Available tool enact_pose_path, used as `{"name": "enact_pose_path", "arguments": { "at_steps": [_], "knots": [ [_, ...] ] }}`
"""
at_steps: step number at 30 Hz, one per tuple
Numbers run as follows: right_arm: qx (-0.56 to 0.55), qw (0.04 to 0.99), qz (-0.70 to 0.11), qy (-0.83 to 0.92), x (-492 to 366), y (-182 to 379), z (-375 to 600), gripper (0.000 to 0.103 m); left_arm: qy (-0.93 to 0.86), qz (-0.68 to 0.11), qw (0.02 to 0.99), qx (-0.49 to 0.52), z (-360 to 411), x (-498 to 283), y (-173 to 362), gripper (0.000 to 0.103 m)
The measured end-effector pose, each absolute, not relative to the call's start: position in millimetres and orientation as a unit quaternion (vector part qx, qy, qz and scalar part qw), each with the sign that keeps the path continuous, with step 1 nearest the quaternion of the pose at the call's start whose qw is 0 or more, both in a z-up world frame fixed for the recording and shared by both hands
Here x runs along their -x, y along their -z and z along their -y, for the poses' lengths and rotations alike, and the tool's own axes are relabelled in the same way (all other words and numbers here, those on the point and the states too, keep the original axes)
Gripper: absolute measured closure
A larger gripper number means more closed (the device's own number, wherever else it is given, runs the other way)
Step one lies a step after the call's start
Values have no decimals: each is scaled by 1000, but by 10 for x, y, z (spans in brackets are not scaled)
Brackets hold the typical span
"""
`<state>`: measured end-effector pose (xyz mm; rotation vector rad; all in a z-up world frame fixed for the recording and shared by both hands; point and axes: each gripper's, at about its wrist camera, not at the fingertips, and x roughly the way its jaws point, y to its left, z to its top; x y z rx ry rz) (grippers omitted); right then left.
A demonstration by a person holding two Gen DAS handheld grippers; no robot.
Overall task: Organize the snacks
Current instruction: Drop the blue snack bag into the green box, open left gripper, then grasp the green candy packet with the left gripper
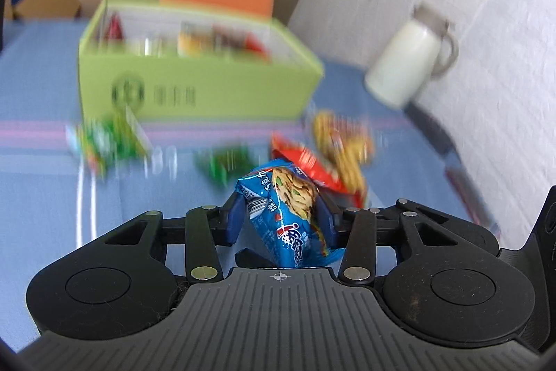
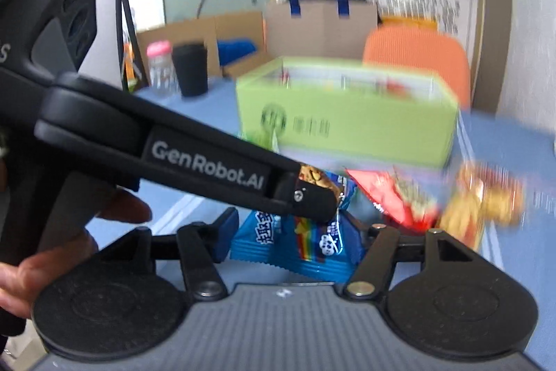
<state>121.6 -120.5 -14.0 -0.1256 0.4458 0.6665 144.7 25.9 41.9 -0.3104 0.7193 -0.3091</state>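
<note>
1. The left gripper [image 1: 282,218] is clamped narrow on a crinkled blue foil noodle-snack packet [image 1: 288,214], its blue pads [image 1: 232,225] pressing both sides; the packet stands upright between them, above the blue tablecloth [image 1: 41,197].
2. The right gripper [image 2: 292,239] pinches a flat blue packet with a rainbow print [image 2: 312,249], held close in front of its camera; in the right wrist view the left tool crosses just above it.
3. Both packets probably go next into the open lime-green cardboard box [image 1: 194,89], which sits beyond the loose snacks and already holds several.
4. To do this well, each hand should clear the near wall, keeping the tools from knocking together, and release only over the opening.
5. Counted left to right on the cloth: two green packets [image 1: 107,138], one red [image 1: 305,162], one yellow-orange [image 1: 344,141]; blur may hide more. One box, two packets held.
</note>
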Motion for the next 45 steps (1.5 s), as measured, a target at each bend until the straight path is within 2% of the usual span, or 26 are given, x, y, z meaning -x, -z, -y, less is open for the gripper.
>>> {"name": "enact_pose_path", "arguments": {
  "at_steps": [7,13,15,16,17,19,22,25,29,34,40,41,45],
  "knots": [
    [68,922,-173,-340,-2239,-322,941,34,132,-305,927,176,-553,-2397,-871,80],
    [73,914,-192,-349,-2988,-362,645,30,104,-312,924,194,-761,-3136,-892,80],
    [74,918,-186,-343,-3072,-376,619,25,99,-312,924,196,-851,-3244,-875,79],
    [70,921,-178,-340,-3057,-408,657,25,94,-308,926,197,-900,-3246,-883,72],
    [63,924,-166,-338,-3019,-457,720,22,91,-301,929,196,-939,-3216,-903,68],
    [54,933,-140,-328,-2859,-537,883,11,87,-283,936,190,-1005,-3075,-945,59],
    [60,940,-125,-311,-2578,-524,1132,9,94,-270,940,188,-1055,-2827,-942,51],
    [59,936,-160,-307,-2360,-302,1291,9,106,-277,935,195,-1041,-2528,-805,46],
    [71,915,-230,-324,-2224,155,1180,9,109,-316,917,217,-958,-2230,-463,46],
    [130,877,-274,-373,-2202,506,721,9,91,-355,893,262,-1022,-1937,-201,47],
    [115,865,-309,-379,-1970,586,625,9,71,-354,891,276,-1102,-1561,-166,45],
    [110,865,-310,-379,-1871,606,634,3,73,-354,890,279,-1104,-1524,-152,45],
    [82,867,-313,-378,-1496,659,654,1,81,-360,884,286,-1087,-1430,-95,45]
  ]
}}
